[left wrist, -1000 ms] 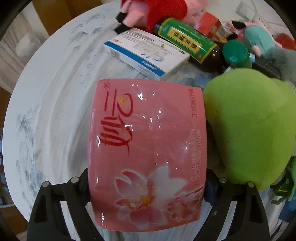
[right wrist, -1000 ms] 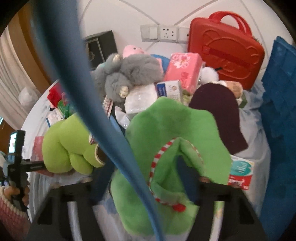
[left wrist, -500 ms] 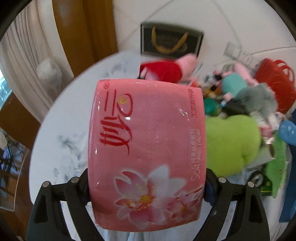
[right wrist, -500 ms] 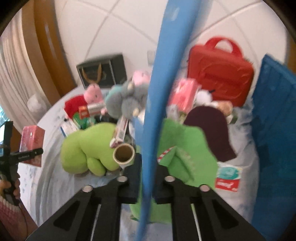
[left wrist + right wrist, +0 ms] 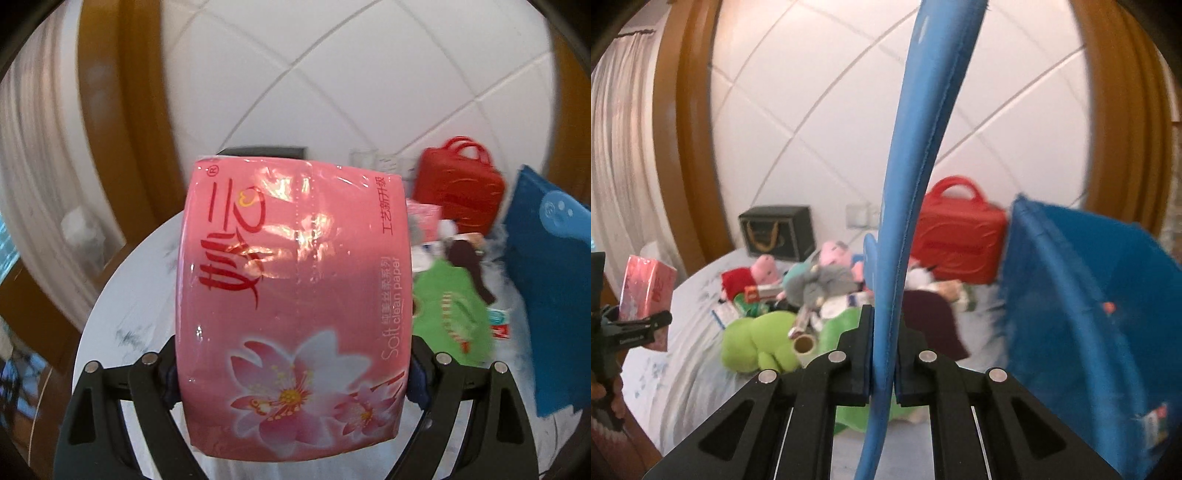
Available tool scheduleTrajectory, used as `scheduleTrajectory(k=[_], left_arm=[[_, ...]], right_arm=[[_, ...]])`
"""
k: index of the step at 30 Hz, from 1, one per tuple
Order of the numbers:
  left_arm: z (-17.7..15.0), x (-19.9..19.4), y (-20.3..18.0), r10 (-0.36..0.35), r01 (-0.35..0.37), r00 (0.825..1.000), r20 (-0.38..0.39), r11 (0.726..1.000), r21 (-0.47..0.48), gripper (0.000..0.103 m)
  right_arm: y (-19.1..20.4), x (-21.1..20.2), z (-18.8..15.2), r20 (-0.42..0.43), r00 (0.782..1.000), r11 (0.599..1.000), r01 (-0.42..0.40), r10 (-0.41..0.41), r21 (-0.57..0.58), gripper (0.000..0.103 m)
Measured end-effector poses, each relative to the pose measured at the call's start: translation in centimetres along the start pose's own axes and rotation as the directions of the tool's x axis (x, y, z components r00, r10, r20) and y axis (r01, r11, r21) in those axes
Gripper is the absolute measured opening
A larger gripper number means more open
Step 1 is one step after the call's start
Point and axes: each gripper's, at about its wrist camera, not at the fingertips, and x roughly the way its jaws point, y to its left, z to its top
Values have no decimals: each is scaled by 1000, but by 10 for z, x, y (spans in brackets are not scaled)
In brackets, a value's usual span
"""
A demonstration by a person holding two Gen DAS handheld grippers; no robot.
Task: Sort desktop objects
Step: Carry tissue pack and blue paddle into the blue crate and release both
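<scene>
My left gripper (image 5: 293, 369) is shut on a pink pack of tissue paper (image 5: 295, 288), gripping it by both sides and holding it high above the round white table (image 5: 122, 306). From the right wrist view the same pack (image 5: 646, 288) hangs at the far left over the table edge. My right gripper (image 5: 884, 350) is shut on a blue fabric strap (image 5: 923, 147) that runs upward out of view. A blue fabric bag (image 5: 1089, 332) stands open just to its right.
A heap covers the middle of the table: green plush toys (image 5: 757, 343), a grey plush (image 5: 820, 284), pink and red plush toys (image 5: 764, 269), a tape roll (image 5: 804, 345) and small boxes. Against the wall stand a red case (image 5: 956, 243) and a black bag (image 5: 779, 230).
The left gripper has lifted the tissue pack off the table and tilted upward. The right gripper's jaws have closed on the blue strap and risen away from the green plush.
</scene>
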Motion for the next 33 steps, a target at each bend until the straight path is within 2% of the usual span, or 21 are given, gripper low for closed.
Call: scheduleTrajectory(k=[3, 6, 8, 10, 15, 21, 24, 26, 28, 30, 33], left_arm=[[6, -17, -25, -84, 81, 995, 44, 995, 53, 89], [9, -35, -52, -176, 169, 981, 74, 981, 91, 89], [10, -48, -71, -254, 244, 963, 89, 963, 114, 89], [11, -59, -90, -304, 290, 948, 95, 947, 142, 89], [14, -87, -150, -437, 409, 895, 95, 886, 217, 89], [24, -122, -254, -530, 477, 837, 138, 829, 294, 89], [24, -136, -311, -553, 488, 818, 161, 813, 317, 89], [24, -144, -351, -553, 485, 816, 168, 813, 321, 89], [26, -148, -394, -560, 496, 813, 162, 810, 314, 89], [28, -149, -434, -549, 493, 825, 132, 814, 307, 89], [28, -146, -484, -514, 471, 853, 86, 830, 298, 90]], right_arm=[[-16, -36, -1, 53, 995, 996, 83, -84, 31, 8], [-30, -71, -1, 84, 980, 981, 175, -181, 78, 8], [-41, -95, 2, 108, 966, 970, 224, -234, 94, 8], [-50, -113, 5, 120, 949, 955, 281, -292, 96, 8], [-78, -157, 4, 159, 905, 918, 378, -394, 122, 8], [-143, -185, -1, 203, 862, 885, 440, -464, 152, 8], [-190, -189, 4, 233, 851, 882, 451, -471, 138, 8], [-223, -186, 7, 245, 849, 883, 456, -468, 110, 8], [-260, -179, 12, 242, 863, 895, 439, -443, 73, 8], [-287, -172, 15, 220, 877, 902, 429, -428, 46, 8], [-331, -156, 18, 162, 903, 916, 400, -399, 24, 8]])
